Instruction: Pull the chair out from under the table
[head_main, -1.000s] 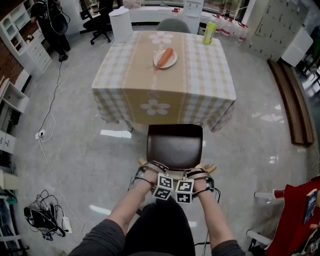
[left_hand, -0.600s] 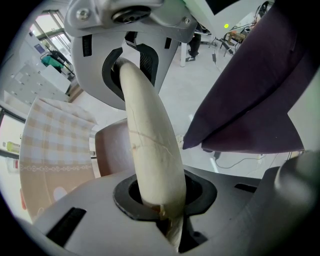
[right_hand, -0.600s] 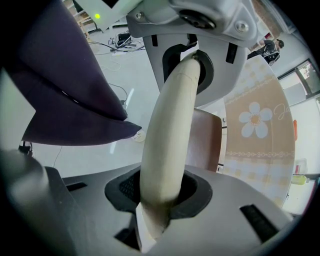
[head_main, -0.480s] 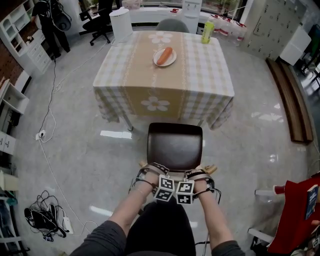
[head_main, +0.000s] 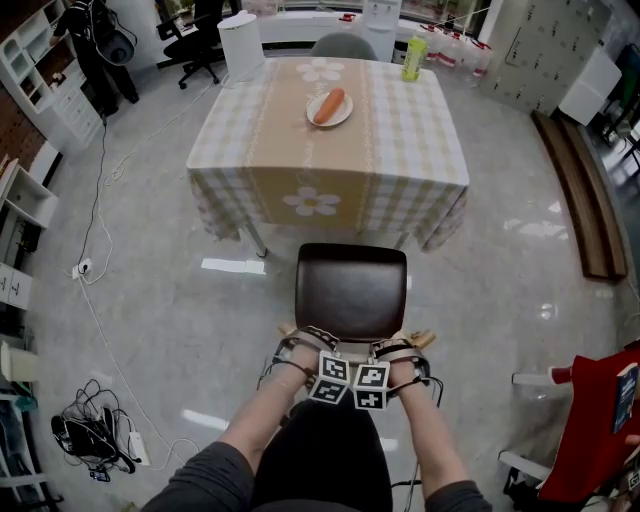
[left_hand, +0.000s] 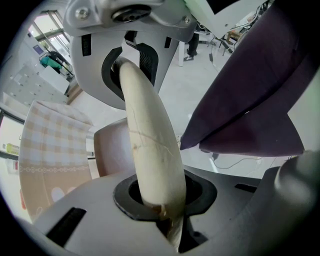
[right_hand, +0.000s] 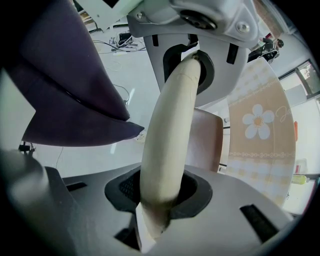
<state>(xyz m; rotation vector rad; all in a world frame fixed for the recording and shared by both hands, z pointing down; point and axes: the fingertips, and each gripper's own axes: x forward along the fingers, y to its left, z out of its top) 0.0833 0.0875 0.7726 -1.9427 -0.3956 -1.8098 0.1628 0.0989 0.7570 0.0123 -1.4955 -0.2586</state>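
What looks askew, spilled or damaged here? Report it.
Nothing spilled or broken. The chair stands square to the table, left gripper and right gripper clamped on its back rail. Only oddity: a loose cable trails across the floor at left.

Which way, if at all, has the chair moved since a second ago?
Yes: the chair has slid out, away from the table, toward the bottom of the head view.

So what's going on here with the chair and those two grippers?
A person stands behind the chair with a gripper in each hand. The left gripper and the right gripper are both clamped on the chair's pale, curved top rail, side by side and pointing down. The chair's whole dark seat shows on the near side of the cloth-covered table. A carrot lies on a plate on the table.
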